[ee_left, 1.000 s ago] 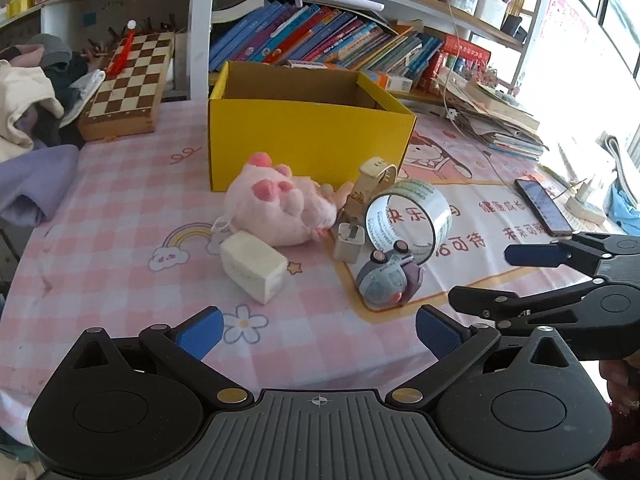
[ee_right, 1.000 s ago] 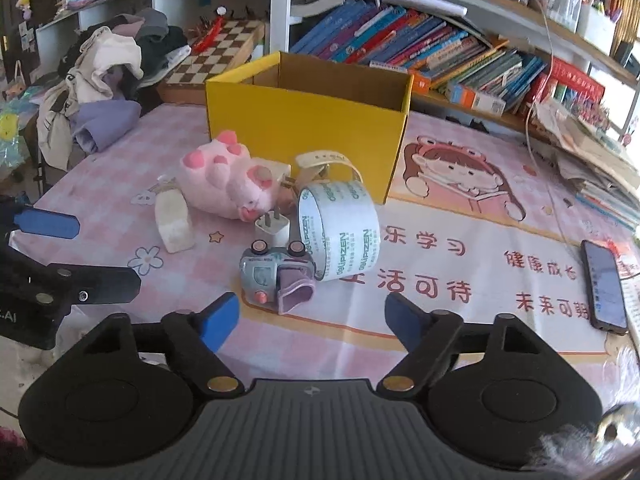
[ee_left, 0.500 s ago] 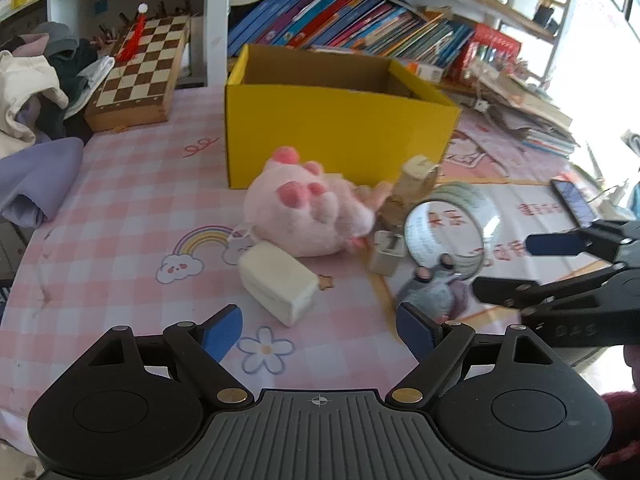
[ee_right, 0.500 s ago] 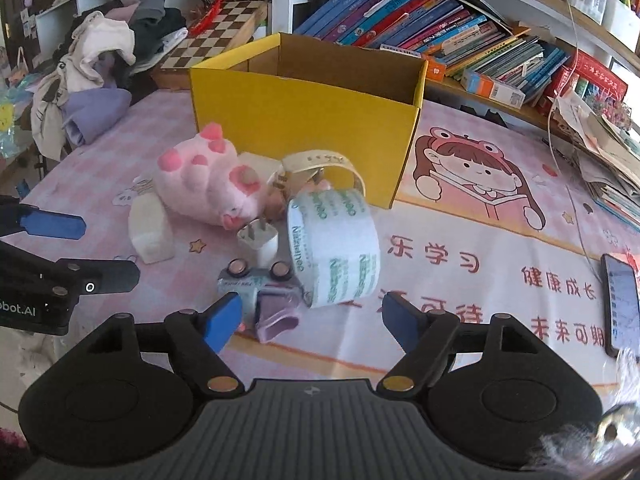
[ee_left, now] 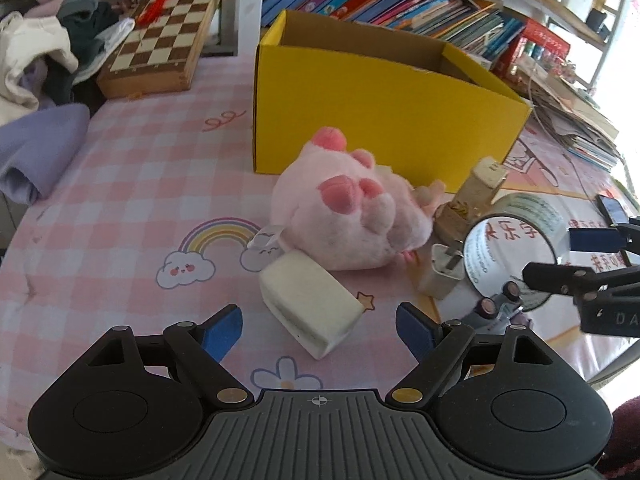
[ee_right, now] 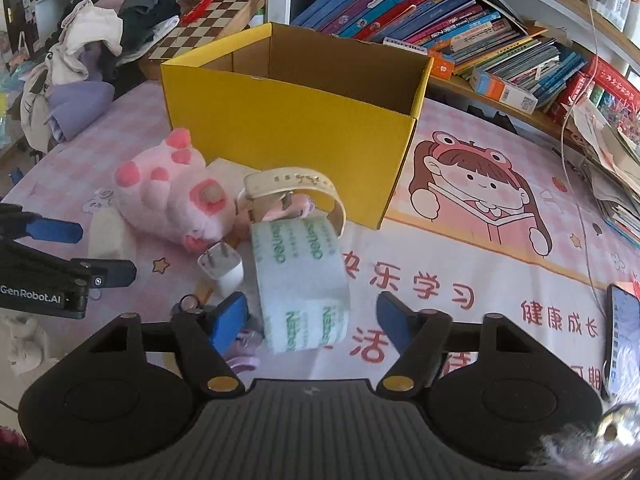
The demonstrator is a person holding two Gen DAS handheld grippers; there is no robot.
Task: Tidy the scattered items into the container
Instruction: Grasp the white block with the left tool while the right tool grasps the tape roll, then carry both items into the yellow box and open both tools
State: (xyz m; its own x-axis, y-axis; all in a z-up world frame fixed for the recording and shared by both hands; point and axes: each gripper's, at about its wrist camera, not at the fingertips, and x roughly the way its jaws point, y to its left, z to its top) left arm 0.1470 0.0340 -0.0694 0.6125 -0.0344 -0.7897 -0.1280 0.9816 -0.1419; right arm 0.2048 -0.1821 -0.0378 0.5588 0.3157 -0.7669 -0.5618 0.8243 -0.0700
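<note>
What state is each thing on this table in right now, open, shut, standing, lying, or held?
Yellow box: open-topped, upright.
Pink plush toy: lying, paws up.
Tape roll: on its edge, between the open right gripper fingers.
White block: lying flat, before the open left gripper.
Charger plug: prongs up.
Chessboard case: closed.

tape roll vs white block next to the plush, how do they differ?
Shape: the tape roll is a hollow ring standing on its edge; the white block is a solid rounded brick lying flat.
Look: the tape roll carries green print; the white block is plain.
Gripper: the tape roll sits between the open fingers of the right gripper; the white block lies just ahead of the open left gripper.
Shared: both rest on the table, outside the yellow box.
</note>
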